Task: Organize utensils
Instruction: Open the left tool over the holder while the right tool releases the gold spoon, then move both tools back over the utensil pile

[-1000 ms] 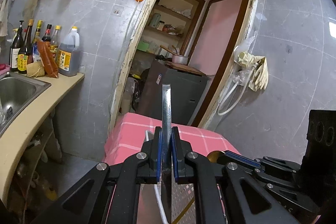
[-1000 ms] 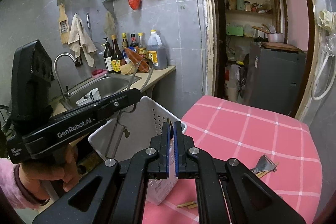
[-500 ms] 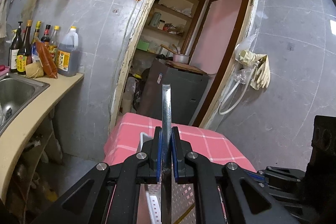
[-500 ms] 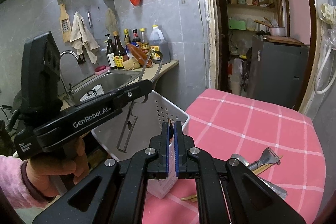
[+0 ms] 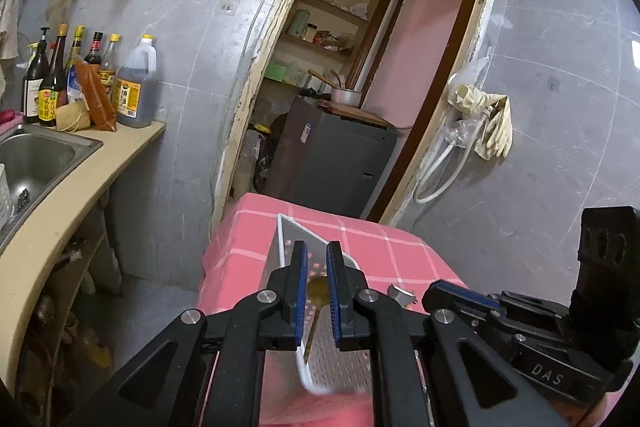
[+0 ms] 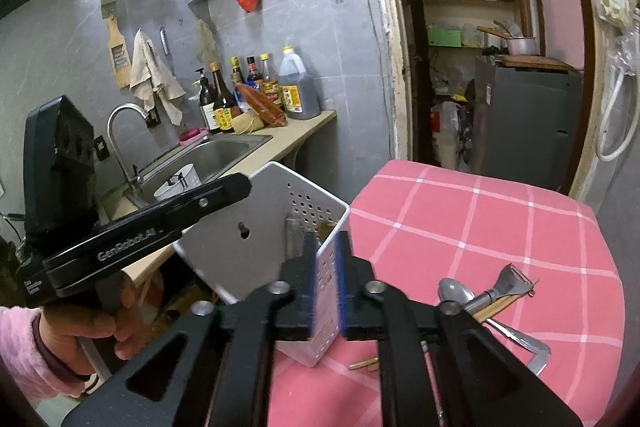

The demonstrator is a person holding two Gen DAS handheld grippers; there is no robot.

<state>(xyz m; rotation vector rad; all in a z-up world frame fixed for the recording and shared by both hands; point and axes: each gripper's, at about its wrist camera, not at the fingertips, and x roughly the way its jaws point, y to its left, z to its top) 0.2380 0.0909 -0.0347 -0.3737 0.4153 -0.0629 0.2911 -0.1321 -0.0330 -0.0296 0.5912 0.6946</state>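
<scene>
A white perforated utensil basket (image 6: 280, 211) stands at the left edge of the pink checked table (image 6: 480, 219). My left gripper (image 5: 318, 255) hovers over the basket (image 5: 340, 355), its jaws a narrow gap apart with nothing between them. A grey metal utensil (image 6: 294, 239) and a brownish one (image 5: 318, 291) stand inside the basket. My right gripper (image 6: 328, 247) is just in front of the basket; its jaws are opening and hold nothing. A spoon (image 6: 454, 293), a peeler (image 6: 510, 283), chopsticks (image 6: 500, 307) and a serrated knife (image 6: 516, 337) lie on the cloth to its right.
A counter with a steel sink (image 6: 208, 157) and several bottles (image 5: 132, 87) runs along the left. Behind the table are a doorway and a dark cabinet (image 5: 336, 155). A hand in a pink sleeve (image 6: 24, 347) holds the left gripper (image 6: 240, 187).
The metal blade gripped upright in my left gripper has left its jaws and now stands in the basket. My right gripper's jaws have parted. Both views tilted down toward the basket.
</scene>
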